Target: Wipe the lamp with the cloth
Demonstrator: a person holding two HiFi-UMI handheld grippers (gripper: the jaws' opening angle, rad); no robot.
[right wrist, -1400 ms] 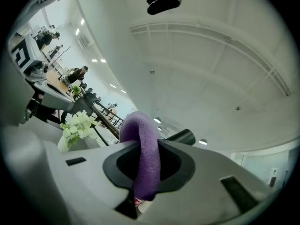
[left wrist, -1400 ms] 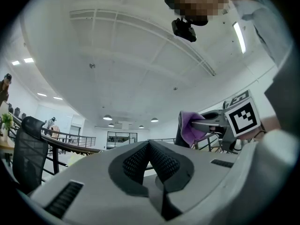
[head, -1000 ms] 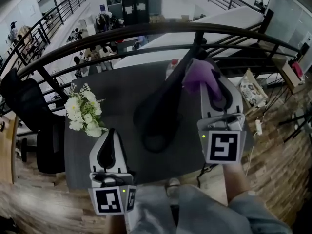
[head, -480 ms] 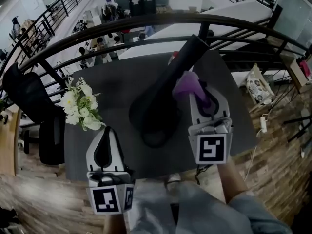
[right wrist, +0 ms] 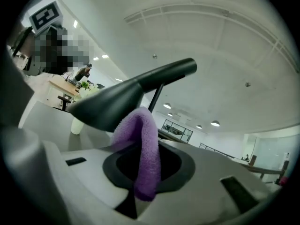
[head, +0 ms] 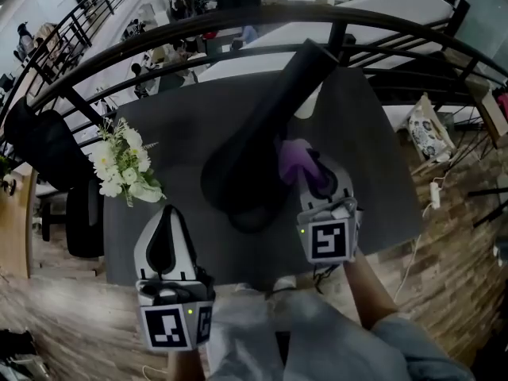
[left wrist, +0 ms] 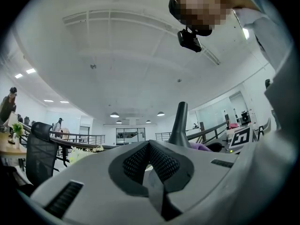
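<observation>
Head view shows the black lamp (head: 262, 133) standing mid-tabletop (head: 361, 157). The right gripper (head: 308, 171) has its jaws clamped on the purple cloth (head: 294, 159), which touches the lamp's neck. The cloth looks soft and limp, best pinched at a fold. The left gripper (head: 168, 217) has its jaws together, empty.
</observation>
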